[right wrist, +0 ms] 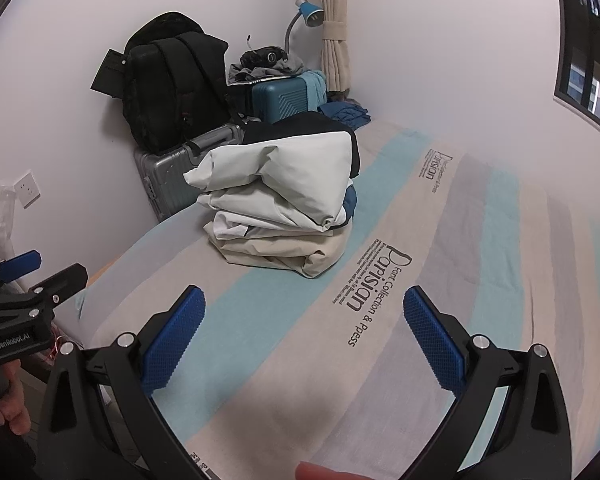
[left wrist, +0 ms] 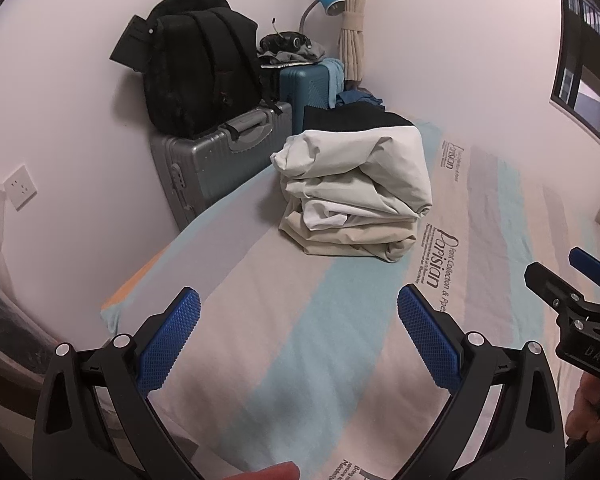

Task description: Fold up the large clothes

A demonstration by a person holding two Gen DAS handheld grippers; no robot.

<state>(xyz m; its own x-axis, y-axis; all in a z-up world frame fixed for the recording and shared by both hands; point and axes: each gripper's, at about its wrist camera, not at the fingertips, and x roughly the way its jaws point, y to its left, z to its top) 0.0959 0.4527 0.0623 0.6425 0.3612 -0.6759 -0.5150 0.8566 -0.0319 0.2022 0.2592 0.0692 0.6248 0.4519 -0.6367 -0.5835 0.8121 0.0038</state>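
Note:
A stack of folded clothes (left wrist: pixel 356 192), white and beige with a black piece on top, sits on the striped bed sheet (left wrist: pixel 300 340) ahead of both grippers; it also shows in the right wrist view (right wrist: pixel 284 212). My left gripper (left wrist: pixel 299 310) is open and empty, held above the sheet short of the stack. My right gripper (right wrist: pixel 304 310) is open and empty, also above the sheet. The right gripper shows at the right edge of the left wrist view (left wrist: pixel 572 280), and the left gripper at the left edge of the right wrist view (right wrist: pixel 40 268).
A silver suitcase (left wrist: pixel 220 160) with a black backpack (left wrist: pixel 196 68) on it stands by the wall beyond the bed's left edge. A teal suitcase (left wrist: pixel 312 88), a blue lamp (left wrist: pixel 328 0) and a tied curtain (left wrist: pixel 352 20) fill the corner. A window (left wrist: pixel 588 60) is on the right.

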